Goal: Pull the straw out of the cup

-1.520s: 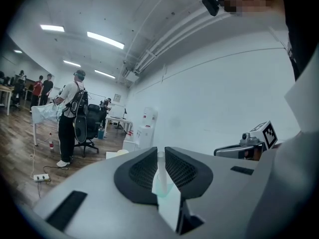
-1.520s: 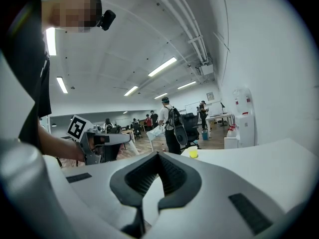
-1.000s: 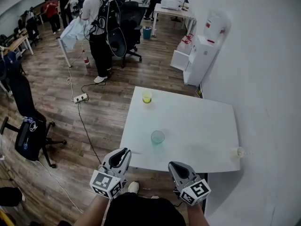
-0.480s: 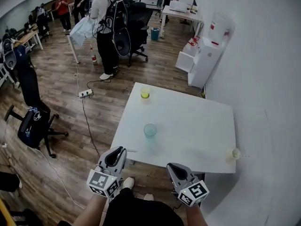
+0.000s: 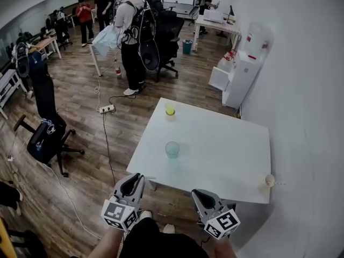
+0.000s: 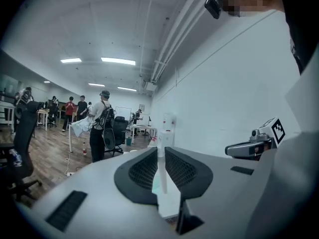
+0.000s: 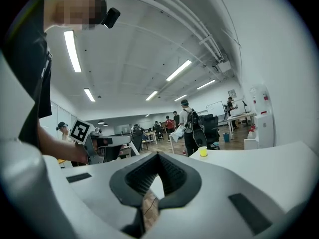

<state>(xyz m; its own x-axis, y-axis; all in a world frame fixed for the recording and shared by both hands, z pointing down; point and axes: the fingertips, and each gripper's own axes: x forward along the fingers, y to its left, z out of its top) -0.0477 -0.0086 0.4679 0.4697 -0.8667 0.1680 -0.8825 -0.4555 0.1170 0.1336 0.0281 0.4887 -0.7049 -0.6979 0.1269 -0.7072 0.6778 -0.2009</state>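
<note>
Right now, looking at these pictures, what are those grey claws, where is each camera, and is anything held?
No robot: a person holds a two-jaw gripper in each hand. One camera sits on the person's head, looking down at the white table. The other two ride on the grippers, looking along their jaws. On the table stand a teal cup, a yellow cup and a pale cup at the right edge. The left gripper is closed on a thin white straw. The right gripper is shut and empty.

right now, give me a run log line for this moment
left gripper: shut on straw | right gripper: shut, empty | teal cup: on table, no gripper touching
</note>
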